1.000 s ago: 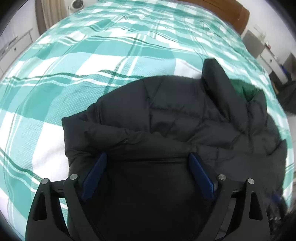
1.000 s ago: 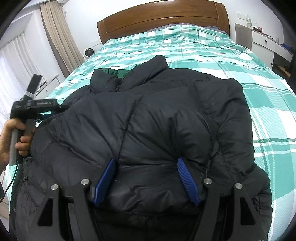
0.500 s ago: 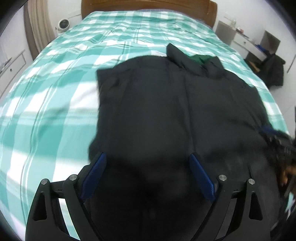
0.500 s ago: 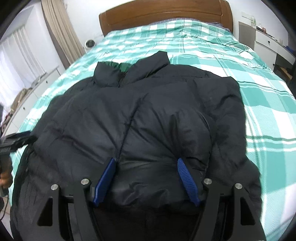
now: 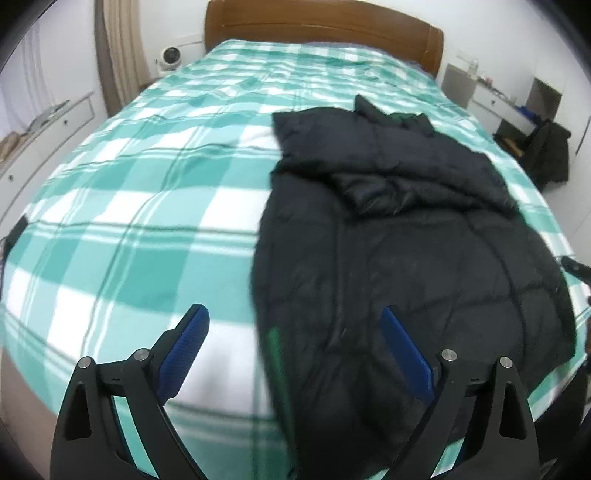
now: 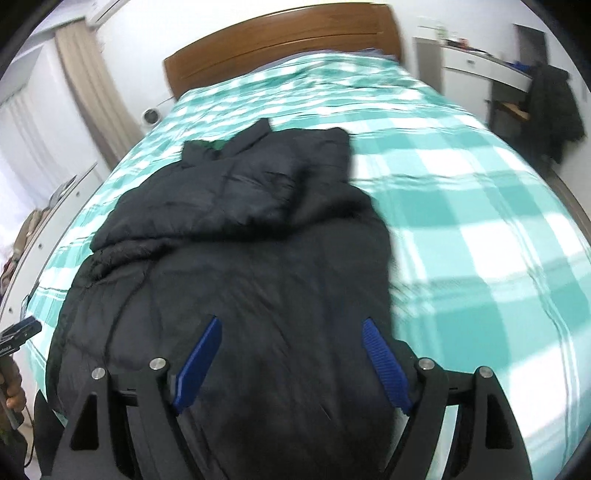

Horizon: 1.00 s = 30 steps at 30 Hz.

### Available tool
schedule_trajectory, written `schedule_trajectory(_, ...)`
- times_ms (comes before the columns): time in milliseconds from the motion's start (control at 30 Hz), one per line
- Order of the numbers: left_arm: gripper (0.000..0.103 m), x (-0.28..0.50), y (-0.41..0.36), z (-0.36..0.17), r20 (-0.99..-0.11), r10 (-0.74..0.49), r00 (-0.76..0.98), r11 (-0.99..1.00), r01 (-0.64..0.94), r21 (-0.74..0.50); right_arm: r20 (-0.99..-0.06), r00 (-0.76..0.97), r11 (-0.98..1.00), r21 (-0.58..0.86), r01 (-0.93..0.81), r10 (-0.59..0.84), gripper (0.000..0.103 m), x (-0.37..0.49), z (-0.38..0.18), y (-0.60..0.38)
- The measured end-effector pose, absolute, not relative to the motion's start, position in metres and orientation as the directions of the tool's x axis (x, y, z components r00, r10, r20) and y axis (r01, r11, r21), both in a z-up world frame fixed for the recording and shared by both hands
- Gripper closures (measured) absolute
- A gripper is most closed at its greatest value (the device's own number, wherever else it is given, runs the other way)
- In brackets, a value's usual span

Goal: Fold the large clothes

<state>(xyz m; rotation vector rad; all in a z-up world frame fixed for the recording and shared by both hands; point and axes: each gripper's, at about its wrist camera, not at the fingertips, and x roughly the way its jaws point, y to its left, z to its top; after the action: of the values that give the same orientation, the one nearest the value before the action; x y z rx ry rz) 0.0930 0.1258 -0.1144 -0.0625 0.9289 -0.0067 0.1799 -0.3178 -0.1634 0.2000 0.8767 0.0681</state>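
A large black puffer jacket [image 5: 406,236] lies on a green and white checked bed [image 5: 147,192], collar toward the headboard, one sleeve folded across its chest. It also shows in the right wrist view [image 6: 251,243]. My left gripper [image 5: 291,347] is open and empty above the jacket's near left hem and the bedspread. My right gripper [image 6: 291,354] is open and empty above the jacket's lower part. The left gripper's tip [image 6: 18,332] shows at the right wrist view's left edge.
A wooden headboard [image 5: 321,26] stands at the far end. White drawers [image 5: 44,125] run along the left wall. A desk and a chair with a dark coat [image 6: 550,99] stand to the right. A small fan [image 5: 170,57] sits by the curtain.
Both grippers have pulled back and up from the jacket, so it looks smaller. The left gripper has swung left, now over the jacket's left edge and bare bedspread. Both stay open.
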Motion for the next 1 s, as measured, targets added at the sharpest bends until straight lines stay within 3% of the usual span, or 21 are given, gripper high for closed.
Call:
schedule_trajectory(267, 0.008, 0.065, 0.139, -0.125, -0.818, -0.045, 0.573, 0.994, -0.055, -0.093, -0.768, 0.631, 0.953, 0.262, 0.155, 0.108, 0.022, 0.124, -0.177, -0.362)
schedule_trajectory(500, 0.008, 0.054, 0.171, -0.141, -0.815, -0.21, 0.54, 0.947, -0.095, -0.307, -0.757, 0.641, 0.954, 0.273, 0.127, 0.131, 0.022, 0.108, -0.165, -0.368)
schedule_trajectory(667, 0.008, 0.056, 0.159, -0.159, -0.807, -0.335, 0.487, 0.913, -0.042, -0.405, -0.784, 0.58, 0.955, 0.296, 0.033, 0.223, 0.022, 0.105, -0.174, -0.365)
schedule_trajectory(767, 0.008, 0.059, 0.131, -0.173, -0.816, -0.376, 0.44, 0.914, 0.029, -0.405, -0.793, 0.526, 0.939, 0.342, -0.034, 0.308, 0.022, 0.101, -0.184, -0.361)
schedule_trajectory(1000, 0.005, 0.059, 0.105, -0.185, -0.841, -0.328, 0.43, 0.939, 0.053, -0.339, -0.799, 0.46, 0.912, 0.405, -0.064, 0.387, 0.022, 0.1, -0.212, -0.361)
